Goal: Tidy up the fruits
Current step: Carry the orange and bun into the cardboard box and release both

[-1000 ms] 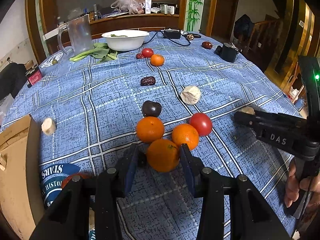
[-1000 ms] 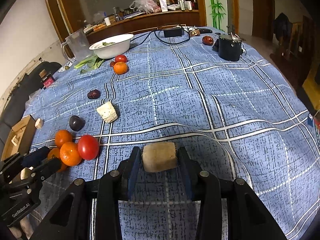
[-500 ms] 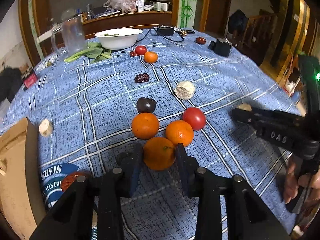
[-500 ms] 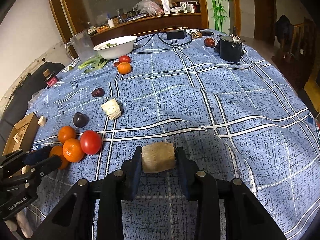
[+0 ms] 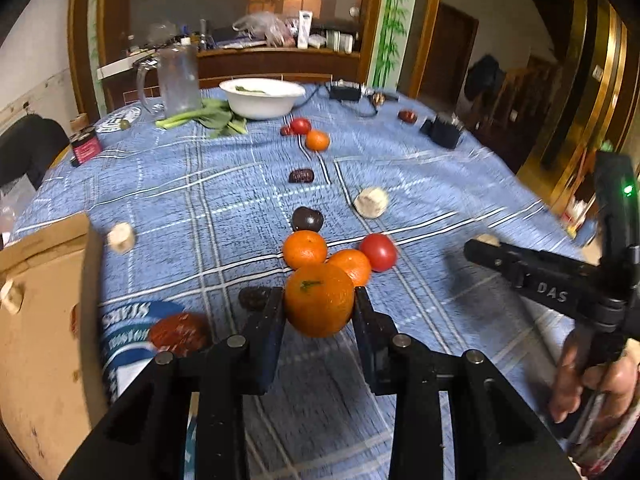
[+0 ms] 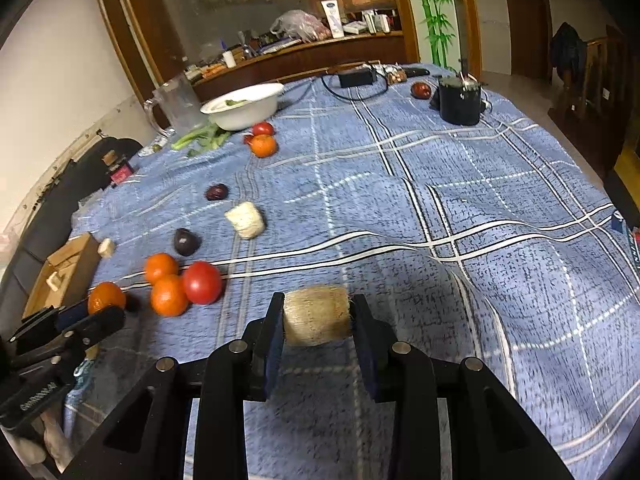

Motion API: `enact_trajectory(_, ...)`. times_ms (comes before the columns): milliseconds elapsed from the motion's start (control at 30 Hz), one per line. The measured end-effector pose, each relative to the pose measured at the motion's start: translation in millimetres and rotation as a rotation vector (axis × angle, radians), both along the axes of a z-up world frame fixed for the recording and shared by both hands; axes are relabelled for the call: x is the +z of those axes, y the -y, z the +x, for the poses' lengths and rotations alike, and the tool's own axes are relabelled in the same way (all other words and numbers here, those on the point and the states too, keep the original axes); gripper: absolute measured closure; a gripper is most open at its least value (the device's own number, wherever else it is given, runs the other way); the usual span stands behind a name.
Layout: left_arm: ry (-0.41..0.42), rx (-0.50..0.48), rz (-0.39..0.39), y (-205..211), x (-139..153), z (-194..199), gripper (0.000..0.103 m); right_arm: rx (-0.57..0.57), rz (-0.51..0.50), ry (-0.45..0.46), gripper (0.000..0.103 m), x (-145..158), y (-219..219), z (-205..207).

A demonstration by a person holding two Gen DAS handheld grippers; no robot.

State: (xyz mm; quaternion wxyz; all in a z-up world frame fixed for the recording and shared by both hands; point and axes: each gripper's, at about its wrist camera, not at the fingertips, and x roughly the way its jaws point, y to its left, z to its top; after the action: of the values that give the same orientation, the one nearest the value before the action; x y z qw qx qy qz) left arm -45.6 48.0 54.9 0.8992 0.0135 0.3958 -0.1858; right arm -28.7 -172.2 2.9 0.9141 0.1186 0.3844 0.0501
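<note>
Two grips | left hand-held gripper [image 5: 318, 306] closing on orange [image 5: 319, 300] | right hand-held gripper [image 6: 318, 316] clamps tan block [image 6: 316, 315] | bare cloth [image 6: 460, 184] beyond block

Left tool [image 5: 318, 312] closing; right tool [image 6: 318, 320] clamped

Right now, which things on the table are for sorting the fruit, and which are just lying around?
For the job: the orange between the left fingers, which are closing; two more oranges; the tomato; the dark fruit.

Just lying about: the jug, white bowl, greens, black pot, cardboard box.
</note>
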Motion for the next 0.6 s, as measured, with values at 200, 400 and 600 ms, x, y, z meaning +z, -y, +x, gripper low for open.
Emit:
enact_trajectory(200, 0.024, 0.075, -0.066, -44.5, 22.4, -35.6, 0.071, 0.07, -0.019, 0.074, 0.069, 33.9, -32.1, -25.5)
enact_trajectory(400, 0.026, 0.223, -0.112, -115.5, 28.9, -63.0, 0.071, 0.163, -0.048, 0.111, 0.068, 56.5, -81.1, -43.5)
enact_trajectory(600, 0.006, 0.371, -0.108, -192.1, 29.3, -69.9, 0.071, 0.306, -0.07, 0.098, 0.068, 66.2, -150.8, -46.9)
